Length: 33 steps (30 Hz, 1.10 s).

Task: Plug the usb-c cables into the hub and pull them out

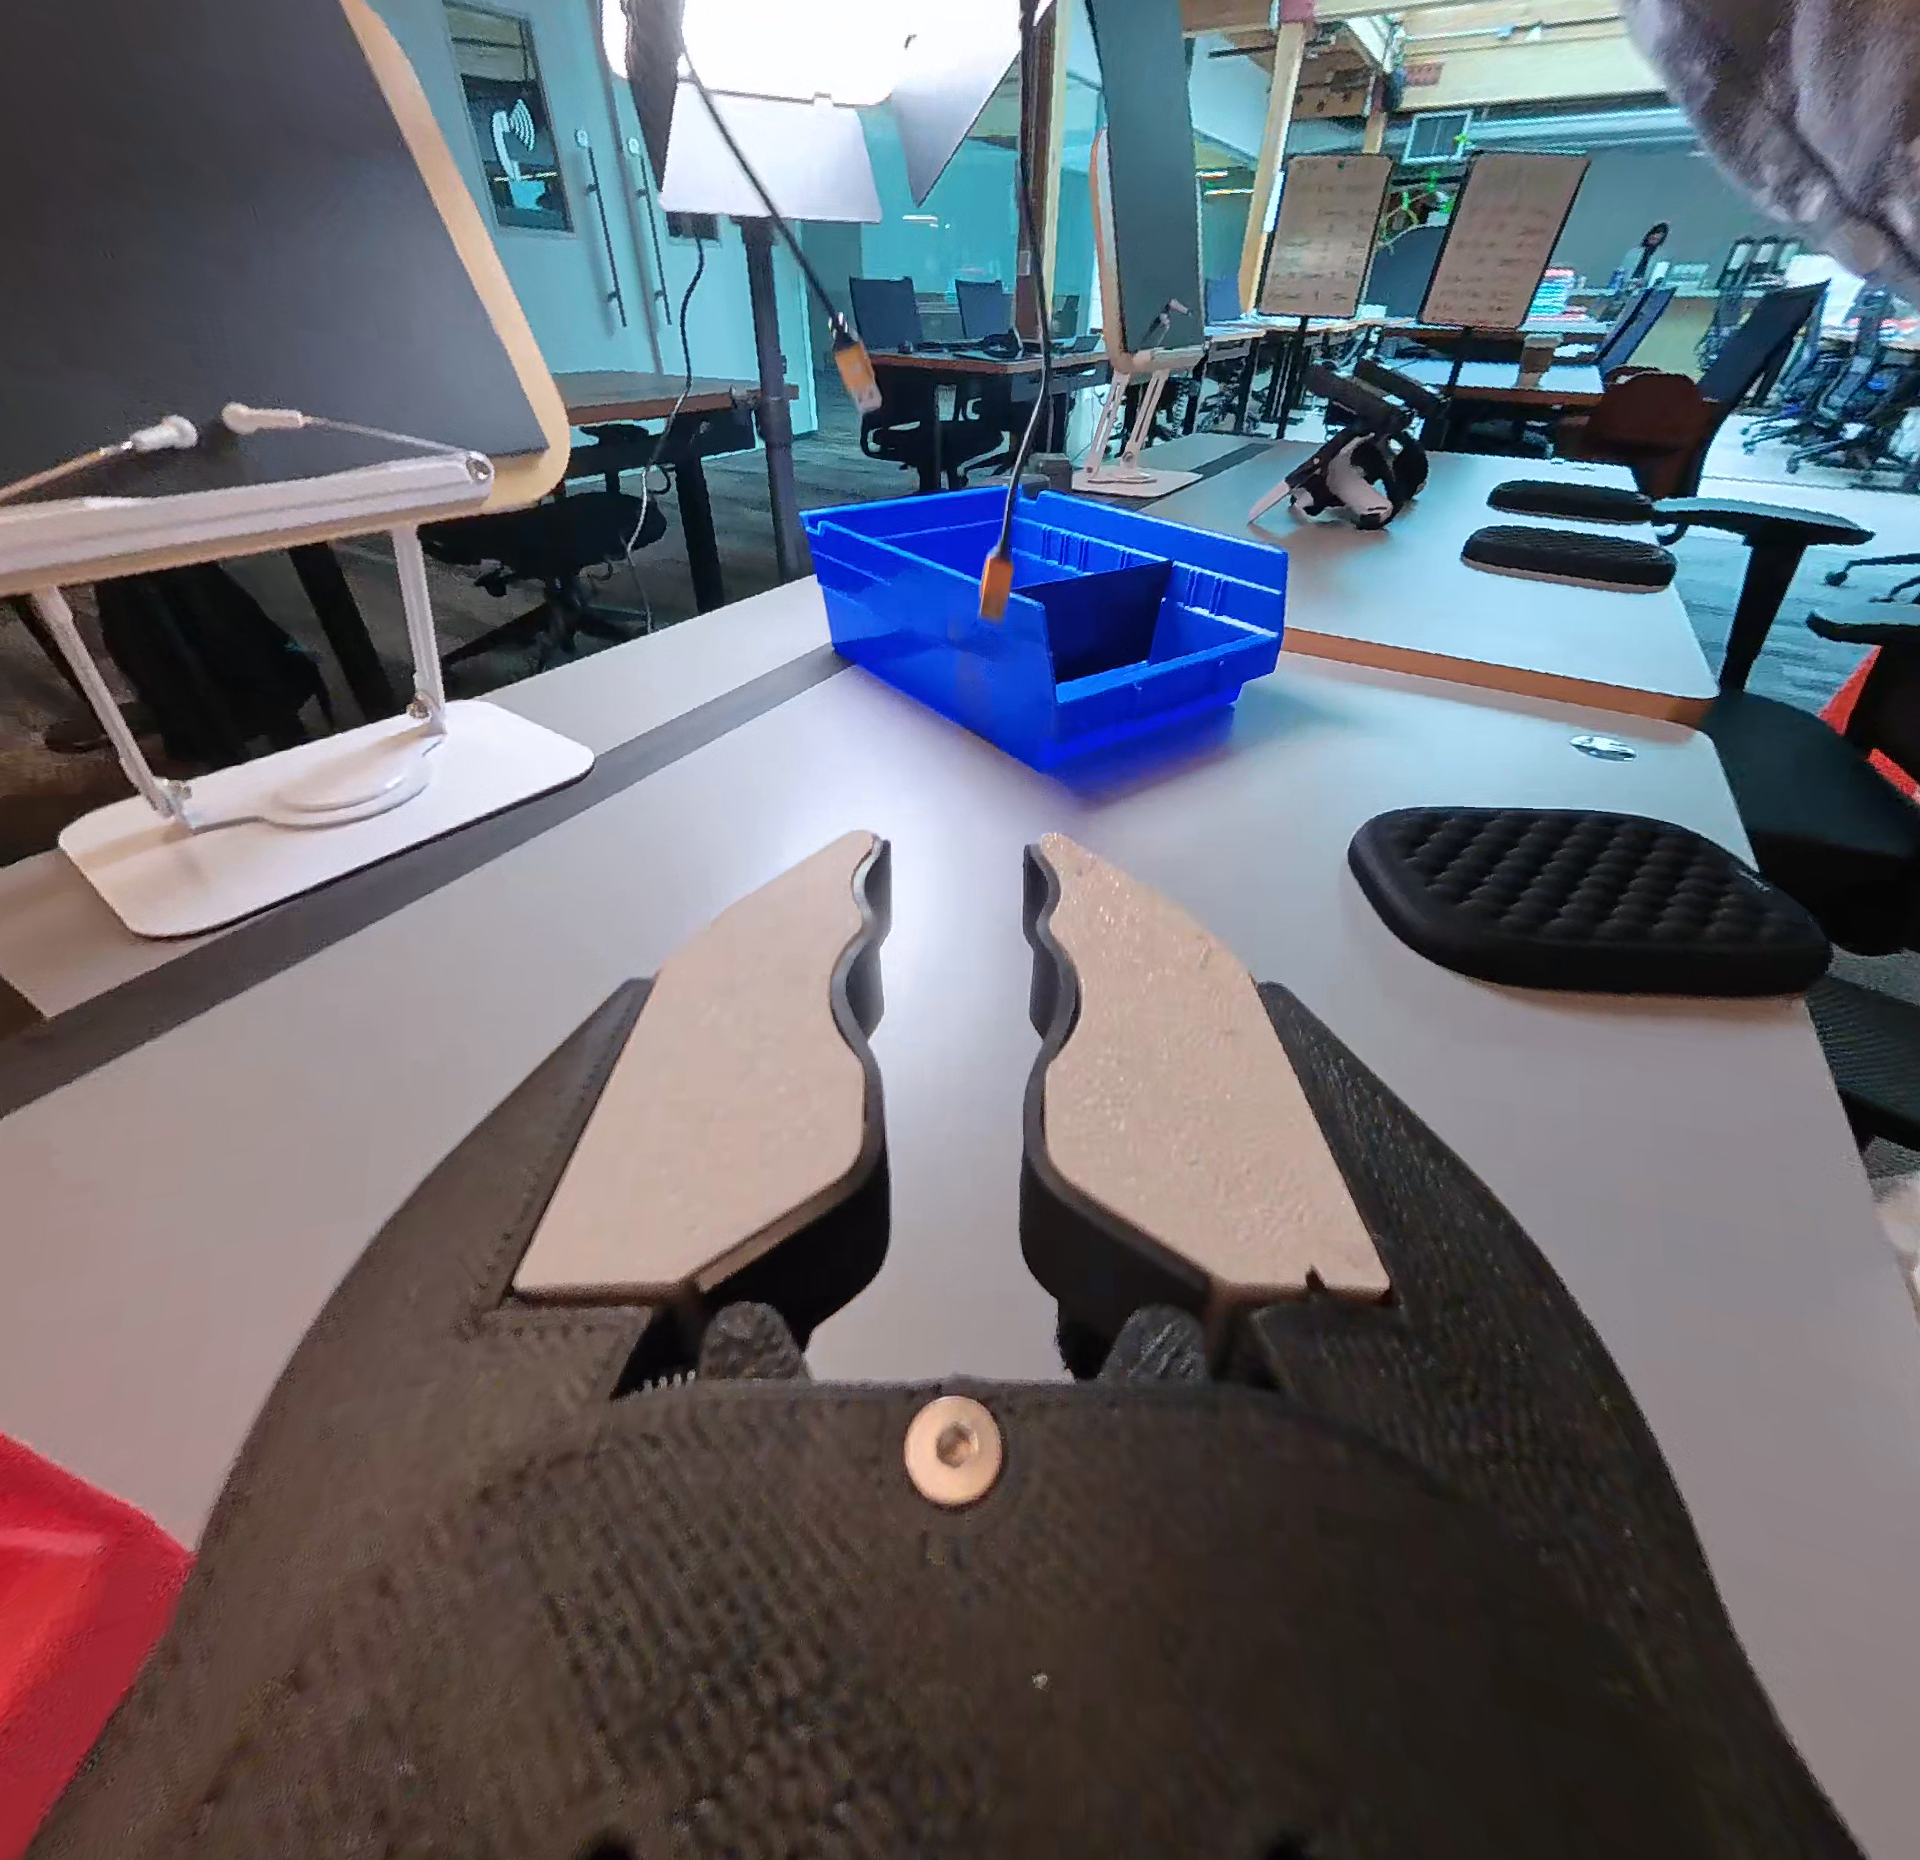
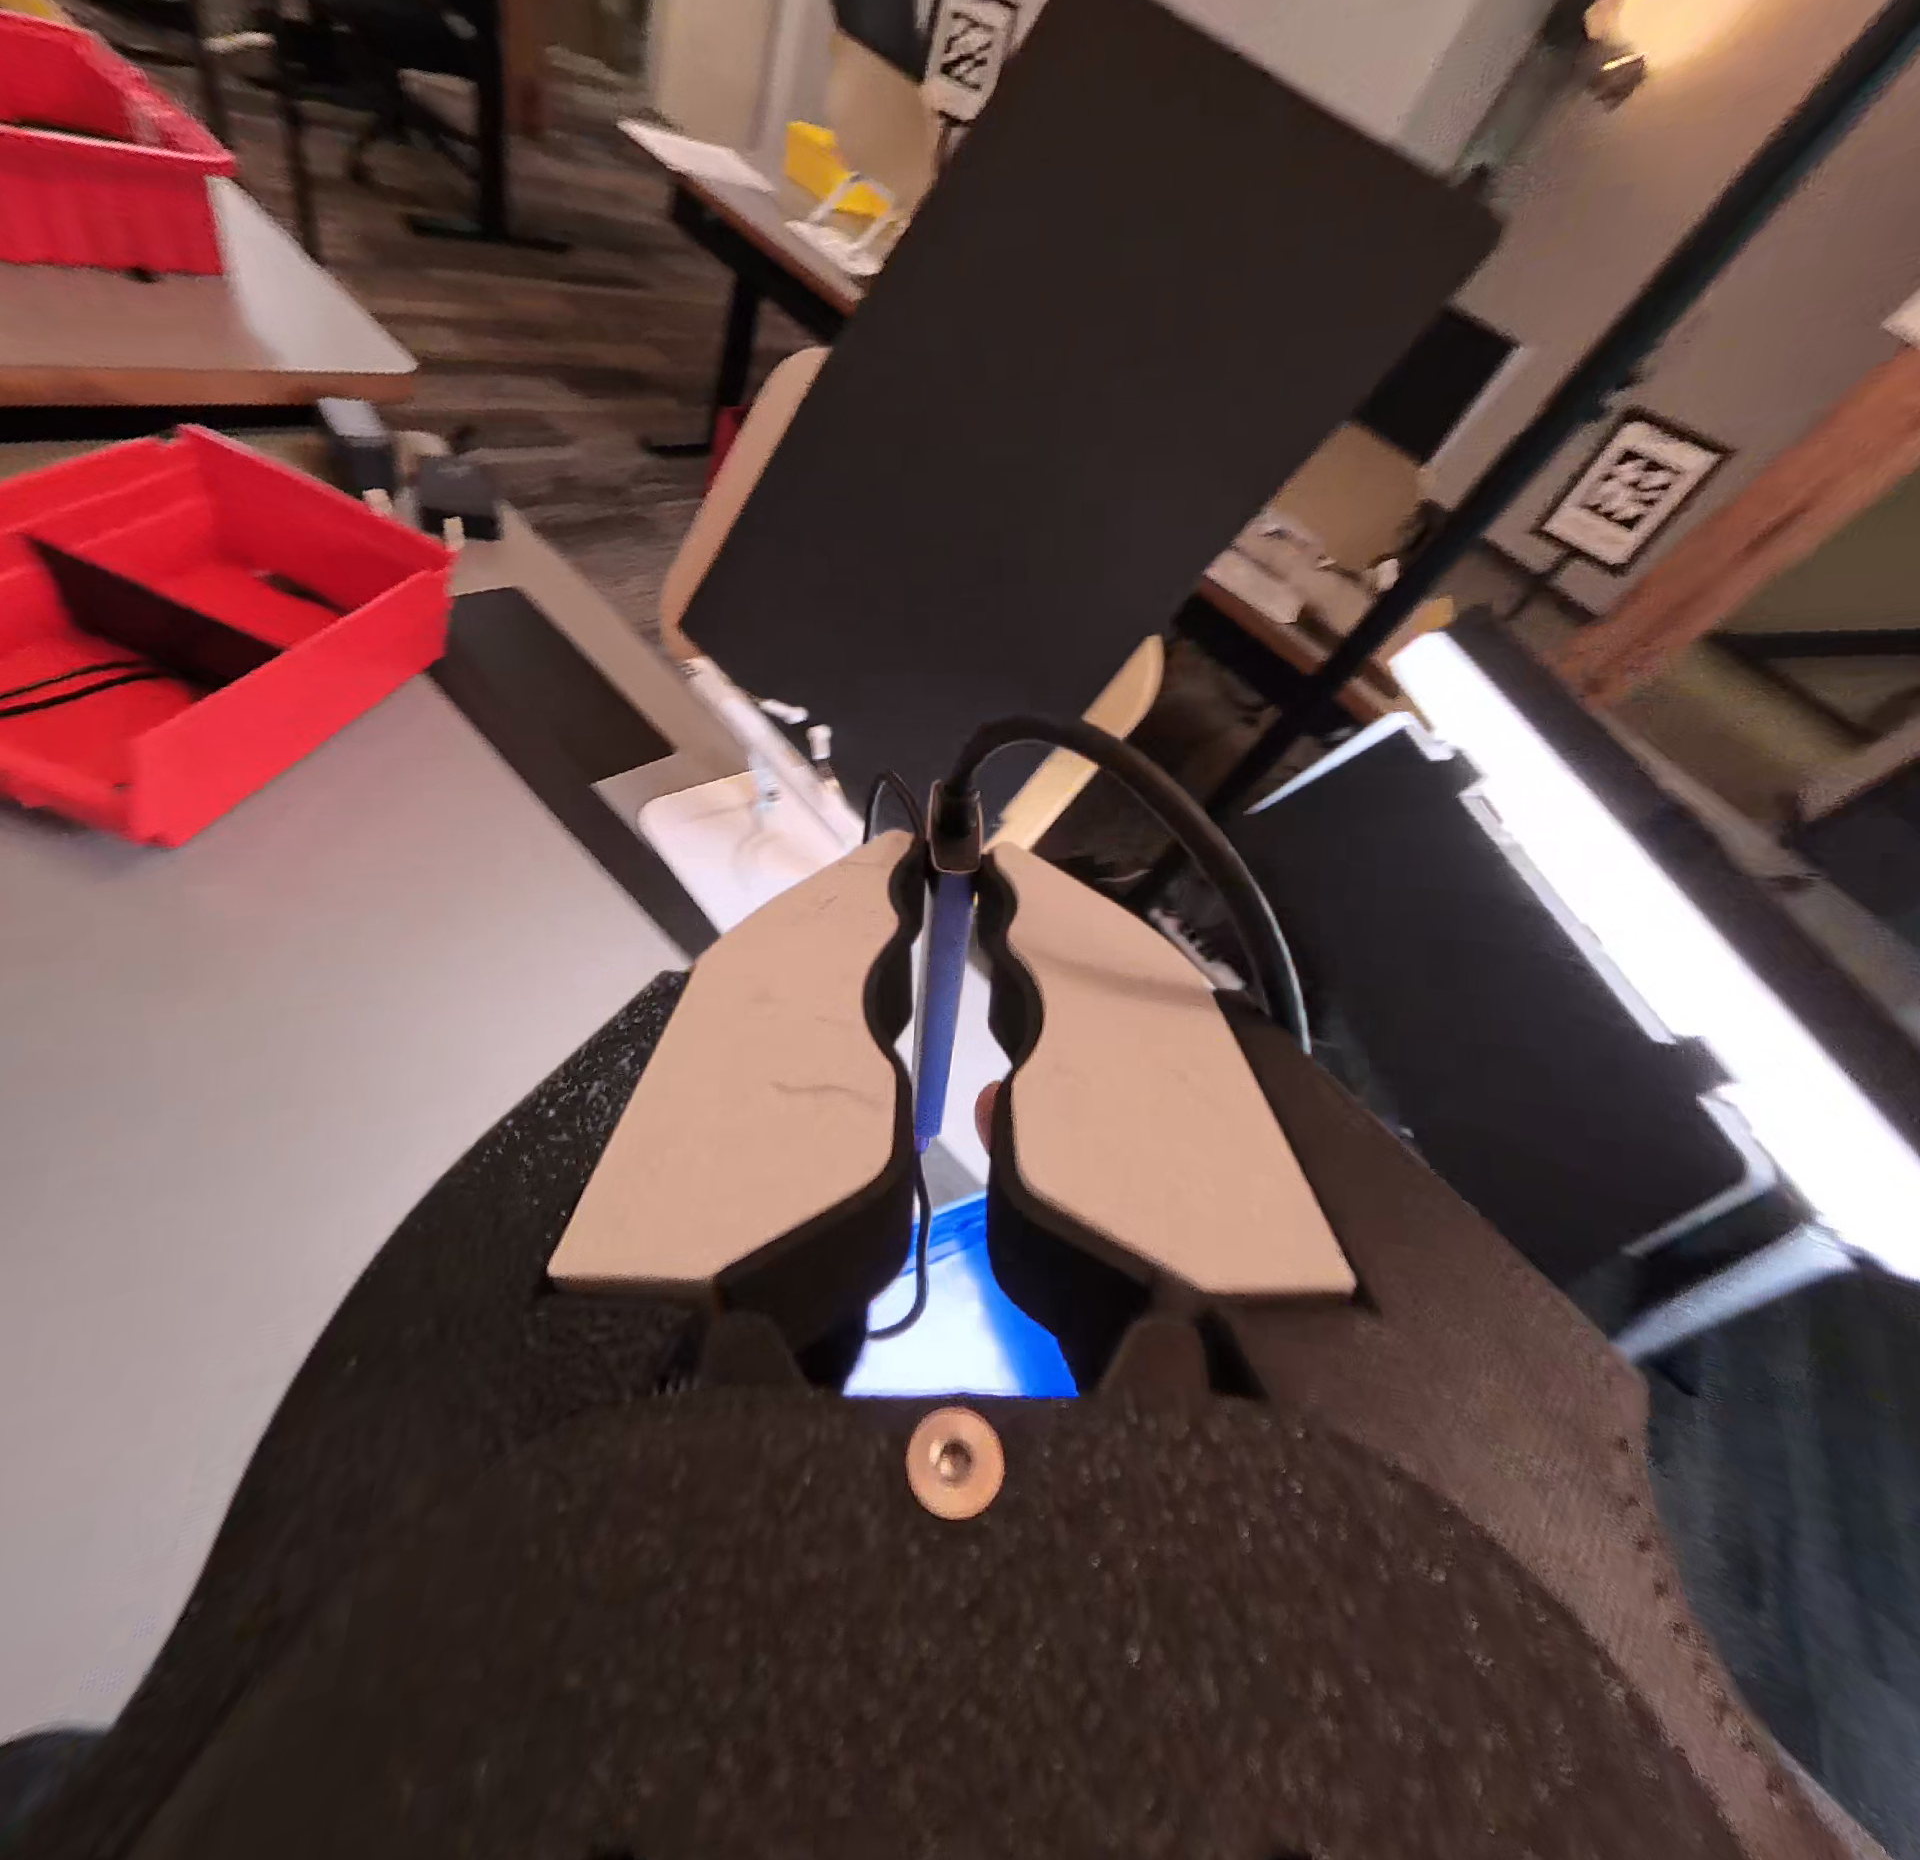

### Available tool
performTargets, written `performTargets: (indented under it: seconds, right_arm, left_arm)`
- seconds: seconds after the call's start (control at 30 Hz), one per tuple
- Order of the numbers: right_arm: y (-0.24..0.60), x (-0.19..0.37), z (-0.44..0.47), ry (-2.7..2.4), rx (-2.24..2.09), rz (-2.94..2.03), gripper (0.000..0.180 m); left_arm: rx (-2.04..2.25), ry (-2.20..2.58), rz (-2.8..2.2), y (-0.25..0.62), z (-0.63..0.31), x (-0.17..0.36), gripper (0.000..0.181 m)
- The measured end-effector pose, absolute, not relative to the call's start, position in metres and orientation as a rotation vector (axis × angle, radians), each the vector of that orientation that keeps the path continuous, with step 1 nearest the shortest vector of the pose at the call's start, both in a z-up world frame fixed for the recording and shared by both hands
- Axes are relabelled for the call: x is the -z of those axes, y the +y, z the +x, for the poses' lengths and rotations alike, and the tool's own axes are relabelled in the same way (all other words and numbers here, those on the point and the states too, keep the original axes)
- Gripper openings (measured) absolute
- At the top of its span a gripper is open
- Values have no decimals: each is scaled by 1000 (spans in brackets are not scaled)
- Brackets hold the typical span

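Observation:
My right gripper (image 2: 956, 854) is shut on a thin dark blue hub (image 2: 940, 1000), seen edge-on between the fingers. A black cable (image 2: 1174, 823) leaves the hub's far end and arcs right. A thinner cable (image 2: 920, 1249) hangs from its near end. In the left wrist view two black cables dangle from above, each ending in an orange plug: one plug (image 1: 857, 376) hangs higher, the other (image 1: 994, 584) hangs over the blue bin (image 1: 1132, 698). My left gripper (image 1: 956, 865) is open and empty, low over the grey table (image 1: 520, 979), short of the bin.
A white stand (image 1: 312, 802) holding a dark panel sits at the table's left. Black padded rests (image 1: 1579, 906) lie at the right edge, with chairs beyond. Red bins (image 2: 208, 647) stand on the table in the right wrist view. A large dark panel (image 2: 1091, 376) stands ahead there.

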State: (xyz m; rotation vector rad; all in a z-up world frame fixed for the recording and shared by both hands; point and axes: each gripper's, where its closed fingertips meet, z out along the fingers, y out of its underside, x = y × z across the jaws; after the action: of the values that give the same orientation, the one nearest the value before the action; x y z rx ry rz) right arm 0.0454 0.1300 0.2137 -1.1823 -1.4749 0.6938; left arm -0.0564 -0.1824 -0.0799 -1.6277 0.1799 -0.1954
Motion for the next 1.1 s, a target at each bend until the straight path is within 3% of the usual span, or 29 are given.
performTargets:
  seconds: [0.23, 0.7, 0.93, 1.1]
  right_arm:
    - [185, -199, 56, -1311, -487, -1151, 9]
    - [265, 41, 82, -1331, -382, -1657, 9]
    - [292, 96, 76, -1313, -399, -1948, 11]
    - [298, 131, 84, -1541, -158, -2121, 29]
  left_arm:
    - [190, 137, -1645, -179, -67, 93, 25]
    - [162, 80, -1626, -179, -80, 94, 25]
    - [133, 46, -1644, -177, -89, 102, 25]
    - [134, 27, -1664, -175, -92, 109, 25]
